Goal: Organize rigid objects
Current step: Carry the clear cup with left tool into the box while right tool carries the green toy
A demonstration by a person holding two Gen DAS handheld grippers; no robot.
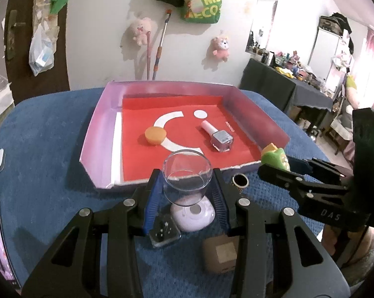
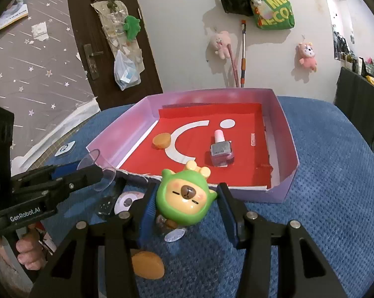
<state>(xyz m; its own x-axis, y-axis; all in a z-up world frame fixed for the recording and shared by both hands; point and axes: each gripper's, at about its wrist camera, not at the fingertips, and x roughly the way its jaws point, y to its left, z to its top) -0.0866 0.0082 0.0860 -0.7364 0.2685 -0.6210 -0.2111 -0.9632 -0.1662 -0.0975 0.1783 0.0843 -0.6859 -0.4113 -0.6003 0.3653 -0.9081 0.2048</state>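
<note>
My left gripper [image 1: 187, 186] is shut on a clear plastic cup [image 1: 187, 173], held upright just before the near edge of the purple tray [image 1: 97, 134]. In the right wrist view the left gripper [image 2: 100, 171] and the clear cup [image 2: 97, 168] show at the left. My right gripper [image 2: 185, 211] is shut on a green capybara figure [image 2: 184, 198], lifted near the tray's torn front edge [image 2: 283, 191]; the figure [image 1: 276, 157] also shows at the right gripper's tip [image 1: 273, 165]. On the tray's red floor lie an orange sponge [image 1: 155, 135] and a pink nail polish bottle [image 1: 218, 136].
On the blue cloth [image 1: 50, 149] under my left gripper lie a white round case [image 1: 191, 214], a small clear box [image 1: 164, 233], a brown box [image 1: 220, 255] and a gold ring [image 1: 240, 180]. A second orange sponge [image 2: 148, 264] and a white disc [image 2: 174, 236] lie under my right gripper.
</note>
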